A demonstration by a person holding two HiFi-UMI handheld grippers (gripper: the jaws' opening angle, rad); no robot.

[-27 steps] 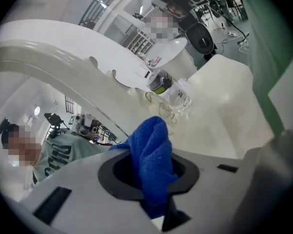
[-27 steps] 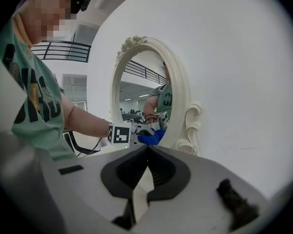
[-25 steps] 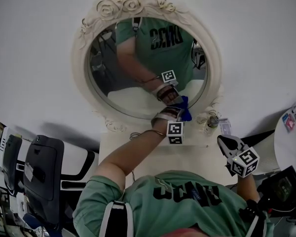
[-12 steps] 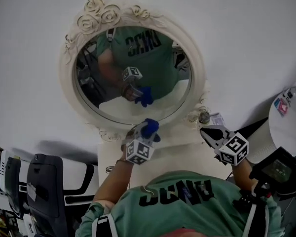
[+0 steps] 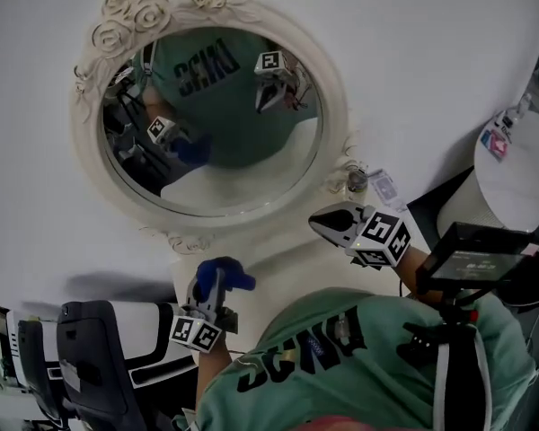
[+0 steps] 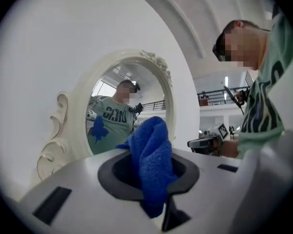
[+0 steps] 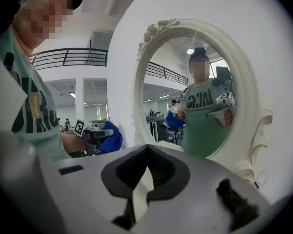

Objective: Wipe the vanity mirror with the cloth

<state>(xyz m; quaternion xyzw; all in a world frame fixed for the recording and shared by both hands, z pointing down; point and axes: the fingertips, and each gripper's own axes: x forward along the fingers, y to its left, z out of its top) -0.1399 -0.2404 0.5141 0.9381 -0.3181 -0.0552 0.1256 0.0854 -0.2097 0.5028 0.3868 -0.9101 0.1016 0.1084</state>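
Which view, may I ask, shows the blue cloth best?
The left gripper view: the blue cloth sits large and central in the left gripper. The head view shows a small tuft; the right gripper view, a distant patch.

vanity mirror [image 5: 211,115]: one, oval, in a white carved frame
cloth [image 5: 226,273]: one, blue, below the mirror's lower edge
tongs: two pairs; left tongs [image 5: 214,284] below the mirror, right tongs [image 5: 319,224] off its lower right
marker cubes: two, one on each pair; left cube [image 5: 196,333], right cube [image 5: 384,236]
small jar [image 5: 357,183]: one, just beside the mirror's frame at lower right
bench [image 5: 283,268]: one, white, under the mirror
round white table [image 5: 512,169]: one, well to the mirror's right
black chair [image 5: 94,357]: one plainly seen, lower left of the mirror
person [image 5: 341,357]: one, in a green shirt
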